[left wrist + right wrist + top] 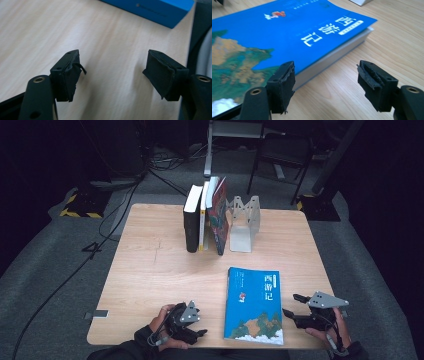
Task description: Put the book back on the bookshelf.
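Note:
A blue book (255,305) with a painted landscape on its cover lies flat near the front of the wooden table (150,270). My left gripper (201,332) rests at the front edge, just left of the book, pointing toward it. In the left gripper view its jaws (113,67) stand open over bare wood, with the blue book (152,10) beyond them. My right gripper (291,304) is at the book's right side, open. In the right gripper view (325,75) one jaw sits by the page edge of the blue book (274,37), and nothing is gripped.
Several books (205,217) stand upright in a row at the back middle of the table, beside a white metal bookend (243,222). A chair (282,150) and cables sit on the dark floor beyond the table.

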`<control>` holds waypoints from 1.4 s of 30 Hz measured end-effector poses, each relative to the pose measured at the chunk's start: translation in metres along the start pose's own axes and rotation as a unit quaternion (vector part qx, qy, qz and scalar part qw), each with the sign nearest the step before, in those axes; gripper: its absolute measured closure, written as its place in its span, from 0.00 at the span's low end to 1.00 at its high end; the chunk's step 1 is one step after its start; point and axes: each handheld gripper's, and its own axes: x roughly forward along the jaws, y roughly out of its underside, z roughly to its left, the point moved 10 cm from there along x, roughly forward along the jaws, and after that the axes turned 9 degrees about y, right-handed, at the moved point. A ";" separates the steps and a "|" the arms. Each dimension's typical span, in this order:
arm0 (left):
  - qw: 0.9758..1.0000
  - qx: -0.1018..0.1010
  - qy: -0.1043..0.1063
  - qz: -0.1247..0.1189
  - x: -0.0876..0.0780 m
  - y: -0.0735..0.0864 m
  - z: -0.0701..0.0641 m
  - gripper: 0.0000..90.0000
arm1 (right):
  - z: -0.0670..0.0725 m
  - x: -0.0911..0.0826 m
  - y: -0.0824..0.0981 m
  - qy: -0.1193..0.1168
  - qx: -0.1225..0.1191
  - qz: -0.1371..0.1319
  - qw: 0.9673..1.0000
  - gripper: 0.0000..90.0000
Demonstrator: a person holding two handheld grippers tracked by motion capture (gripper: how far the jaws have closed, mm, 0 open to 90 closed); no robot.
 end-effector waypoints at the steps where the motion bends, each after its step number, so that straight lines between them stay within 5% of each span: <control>1: 1.000 0.002 0.004 -0.001 0.002 -0.002 -0.002 0.31 | 0.003 0.000 -0.001 -0.007 -0.002 -0.001 1.000 0.32; 11: 0.999 0.024 0.026 -0.006 0.022 -0.019 -0.018 0.21 | 0.037 0.010 0.001 -0.067 -0.026 0.032 0.997 0.25; 22: 0.999 0.027 0.024 -0.018 0.038 -0.034 -0.024 0.19 | 0.036 0.020 0.004 -0.085 0.019 0.043 0.995 0.15; 31: 0.999 0.035 0.031 -0.012 0.044 -0.039 -0.021 0.13 | 0.036 0.029 0.003 -0.095 0.035 0.049 0.994 0.04; 36: 0.998 0.053 0.032 -0.010 0.042 -0.040 -0.023 0.19 | 0.037 0.033 0.002 -0.092 0.032 0.054 0.994 0.00; 42: 0.998 0.052 0.036 -0.008 0.042 -0.040 -0.022 0.17 | 0.038 0.034 0.000 -0.090 0.029 0.059 0.994 0.00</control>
